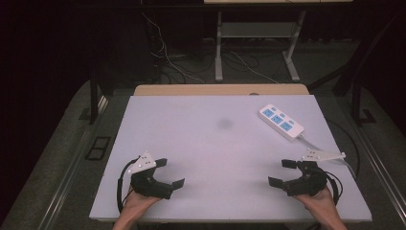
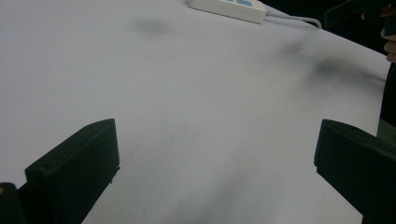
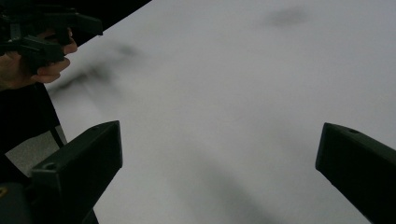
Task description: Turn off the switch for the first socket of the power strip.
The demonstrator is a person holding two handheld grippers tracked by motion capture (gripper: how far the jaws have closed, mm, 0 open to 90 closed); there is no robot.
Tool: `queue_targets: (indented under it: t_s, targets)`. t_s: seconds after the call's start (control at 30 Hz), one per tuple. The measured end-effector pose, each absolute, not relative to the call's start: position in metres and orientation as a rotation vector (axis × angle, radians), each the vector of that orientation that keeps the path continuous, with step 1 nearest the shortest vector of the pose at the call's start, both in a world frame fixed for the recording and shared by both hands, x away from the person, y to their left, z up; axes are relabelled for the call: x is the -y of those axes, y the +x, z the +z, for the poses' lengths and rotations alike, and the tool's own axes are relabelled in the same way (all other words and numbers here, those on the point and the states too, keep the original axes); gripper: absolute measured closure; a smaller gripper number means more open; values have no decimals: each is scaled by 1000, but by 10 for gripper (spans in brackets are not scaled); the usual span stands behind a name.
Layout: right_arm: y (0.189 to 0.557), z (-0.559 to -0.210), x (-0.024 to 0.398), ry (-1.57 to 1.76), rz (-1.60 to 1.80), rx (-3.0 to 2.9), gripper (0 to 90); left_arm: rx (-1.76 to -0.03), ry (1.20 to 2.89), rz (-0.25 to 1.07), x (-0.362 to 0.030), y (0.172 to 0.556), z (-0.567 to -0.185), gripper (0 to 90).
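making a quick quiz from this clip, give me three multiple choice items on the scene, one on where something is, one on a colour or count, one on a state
1. Where does the power strip lie on the table?
A. far right part
B. near left corner
C. dead centre

2. What colour are the strip's socket faces?
A. red
B. blue
C. green

3. How do the jaws of the left gripper and the right gripper stand?
A. both shut
B. one shut, one open
C. both open, holding nothing

Answers:
1. A, the high view shows it toward the far right edge, its cable trailing off that side.
2. B, blue panels sit on the white body.
3. C, each gripper view shows bare table between wide-apart jaws.
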State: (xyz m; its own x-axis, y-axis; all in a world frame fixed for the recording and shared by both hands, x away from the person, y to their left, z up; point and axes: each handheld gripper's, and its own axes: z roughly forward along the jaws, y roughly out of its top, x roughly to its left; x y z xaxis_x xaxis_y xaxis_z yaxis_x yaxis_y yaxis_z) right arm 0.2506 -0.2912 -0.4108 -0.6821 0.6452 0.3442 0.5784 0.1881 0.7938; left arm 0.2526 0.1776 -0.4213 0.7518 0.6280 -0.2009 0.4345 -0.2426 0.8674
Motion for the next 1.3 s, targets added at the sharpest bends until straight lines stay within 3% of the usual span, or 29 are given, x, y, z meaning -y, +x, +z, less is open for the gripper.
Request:
queue_targets:
  t_s: [1.3]
  targets:
    - [261, -405, 288, 1235, 1381, -2565, 5, -831, 1909, 213, -181, 254, -426, 0]
